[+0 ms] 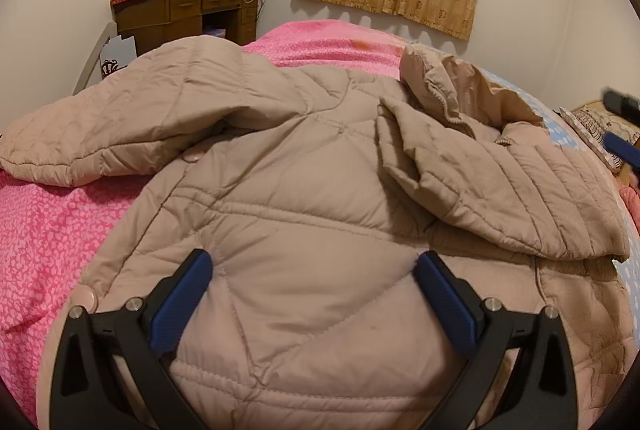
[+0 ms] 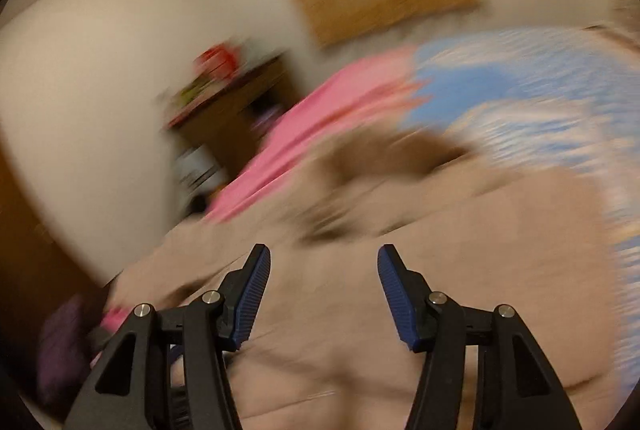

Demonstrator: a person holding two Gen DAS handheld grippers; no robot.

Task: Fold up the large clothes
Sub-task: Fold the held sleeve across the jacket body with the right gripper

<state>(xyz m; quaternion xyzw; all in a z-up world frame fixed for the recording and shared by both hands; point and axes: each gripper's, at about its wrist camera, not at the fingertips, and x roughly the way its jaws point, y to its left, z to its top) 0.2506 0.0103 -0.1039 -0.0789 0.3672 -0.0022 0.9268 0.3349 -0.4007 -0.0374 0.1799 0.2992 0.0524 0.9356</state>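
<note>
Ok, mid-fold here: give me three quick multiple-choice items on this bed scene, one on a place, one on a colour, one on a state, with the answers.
1. Where does the jacket lie?
A. On the bed
B. On the desk
C. On the floor

2. What colour is the bedspread under the jacket's near left side?
A. Green
B. Pink
C. Grey

3. How does the left gripper stand?
A. Shut on a sleeve
B. Shut on nothing
C. Open over the jacket

Answers:
1 A, the beige quilted jacket is spread across the bedding.
2 B, pink speckled fabric shows beside its hem.
3 C, both blue fingers stand wide apart, with flat jacket fabric between them and nothing pinched.
</note>
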